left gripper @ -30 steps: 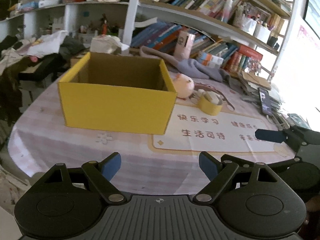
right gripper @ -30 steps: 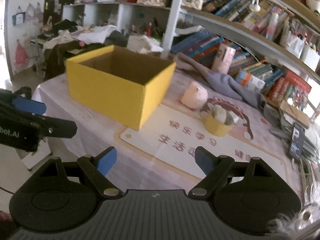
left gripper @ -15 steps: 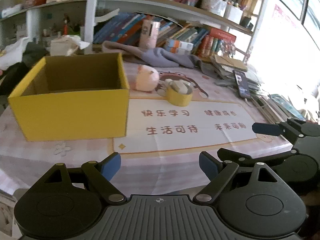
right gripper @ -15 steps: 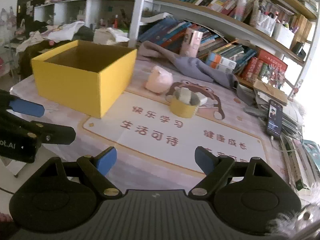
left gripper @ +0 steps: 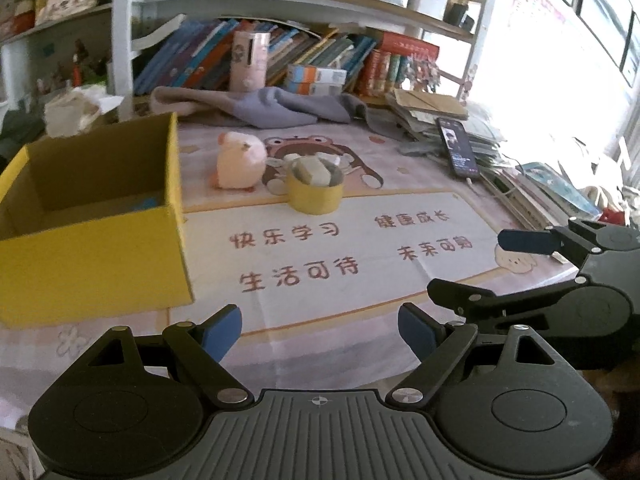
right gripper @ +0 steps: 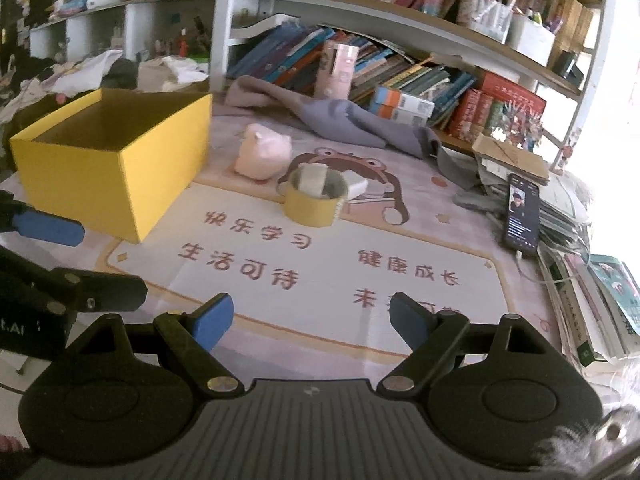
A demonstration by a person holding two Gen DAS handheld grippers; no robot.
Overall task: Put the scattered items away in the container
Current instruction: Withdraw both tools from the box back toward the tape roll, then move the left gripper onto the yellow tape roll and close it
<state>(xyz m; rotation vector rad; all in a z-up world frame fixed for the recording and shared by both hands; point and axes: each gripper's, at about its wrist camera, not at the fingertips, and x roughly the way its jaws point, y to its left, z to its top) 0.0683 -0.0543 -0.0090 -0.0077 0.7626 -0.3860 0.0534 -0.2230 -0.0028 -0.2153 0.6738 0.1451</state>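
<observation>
Both tongs, left (left gripper: 320,330) and right (right gripper: 311,318), gape empty. Pink plush pig (left gripper: 239,160) and yellow tape roll (left gripper: 315,191) sit at 12 o'clock, yellow box (left gripper: 92,256) at 10. Risk: roll's loose contents spill if I tip it; plush slips.

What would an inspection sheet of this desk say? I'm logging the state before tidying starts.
Surface: printed desk mat on a pale tablecloth.
Job's things: open yellow box; pink plush toy and yellow tape roll out on the mat.
Clutter: grey cloth, phone, stacked books and papers.
Grippers: left hand-held gripper and right hand-held gripper open, holding nothing.
Cables: thin cable at the phone.
Surroundings: crowded bookshelves behind.
</observation>
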